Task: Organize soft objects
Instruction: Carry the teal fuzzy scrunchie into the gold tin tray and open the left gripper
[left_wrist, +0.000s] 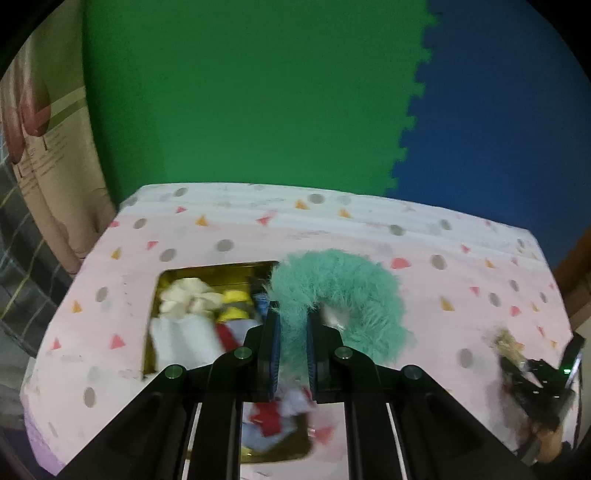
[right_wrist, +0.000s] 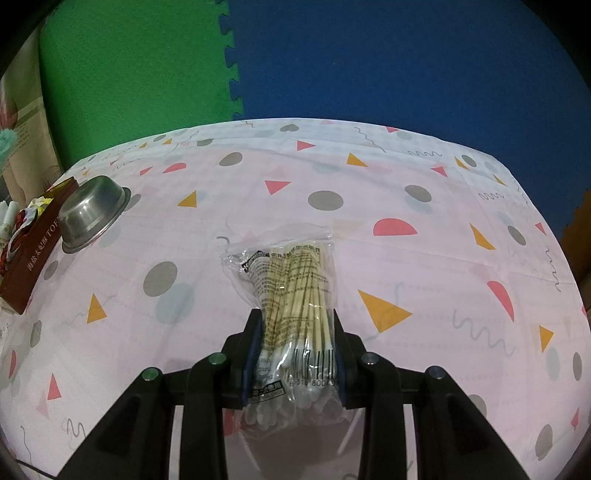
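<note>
My left gripper (left_wrist: 292, 317) is shut on a fluffy teal scrunchie (left_wrist: 343, 291) and holds it above a gold-lined tin box (left_wrist: 192, 271). The box holds white, yellow and red soft items (left_wrist: 199, 306). My right gripper (right_wrist: 295, 325) is shut on a clear bag of cotton swabs (right_wrist: 291, 280) that lies on or just above the pink patterned tablecloth (right_wrist: 369, 258). In the left wrist view the right gripper (left_wrist: 532, 373) shows blurred at the far right with the bag. The box's dark red side (right_wrist: 35, 247) shows at the left edge of the right wrist view.
An upturned steel bowl (right_wrist: 92, 214) sits beside the box on the table. Green and blue foam mats (left_wrist: 258, 92) stand behind the table. A beige printed panel (left_wrist: 40, 122) stands at the left.
</note>
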